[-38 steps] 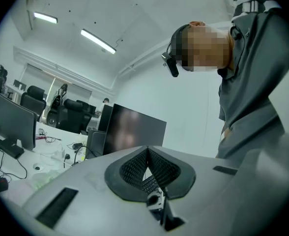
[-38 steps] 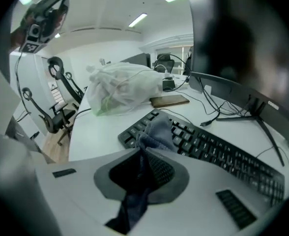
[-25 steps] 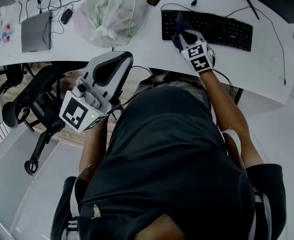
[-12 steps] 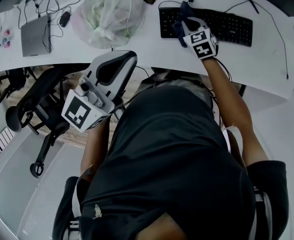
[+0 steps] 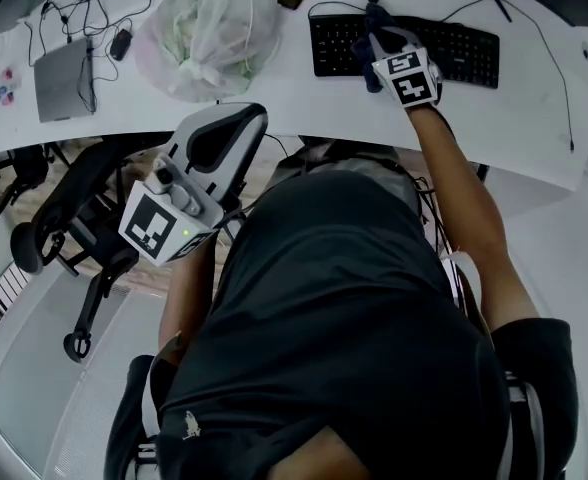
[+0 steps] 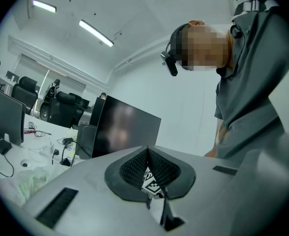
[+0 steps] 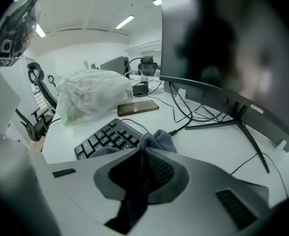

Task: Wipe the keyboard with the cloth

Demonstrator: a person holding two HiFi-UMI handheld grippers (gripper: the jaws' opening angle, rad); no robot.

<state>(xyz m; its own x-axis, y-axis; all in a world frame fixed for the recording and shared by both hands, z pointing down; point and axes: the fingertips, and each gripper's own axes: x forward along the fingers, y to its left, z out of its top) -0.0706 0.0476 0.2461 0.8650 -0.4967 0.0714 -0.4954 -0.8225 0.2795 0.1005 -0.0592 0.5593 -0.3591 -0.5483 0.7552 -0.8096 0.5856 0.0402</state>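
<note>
The fingers (image 7: 160, 171) of the right gripper (image 7: 145, 150) pinch a dark blue-grey cloth (image 7: 157, 139), which bunches above the tips and hangs down between the pads. The bunched end rests on the near edge of a black keyboard (image 7: 106, 137) at the centre left of the right gripper view. In the head view the right gripper (image 5: 378, 40) sits at the top centre of the frame, over the left-hand part of the keyboard (image 5: 456, 52), with the cloth (image 5: 366, 60) showing beside and under it on the keys.

The fingers (image 6: 133, 169) of the left gripper (image 6: 147, 150) are pressed together at the tips with nothing held between them. In the head view the left gripper (image 5: 224, 133) is at the centre left of the frame, off the desk (image 5: 304, 98) and just below its near edge, well apart from the keyboard.

A white, crumpled plastic bag (image 5: 210, 28) lies on the desk to the left of the keyboard. A dark phone (image 7: 138, 107) lies flat between the bag and the keyboard's far end in the right gripper view. A black monitor (image 7: 218, 48) on a thin metal stand fills the upper right of that view, with cables trailing over the desk beneath it. A grey flat device (image 5: 62, 65) lies at the upper left of the head view, and a black office chair (image 5: 69, 213) stands below the desk's edge at the left.
</note>
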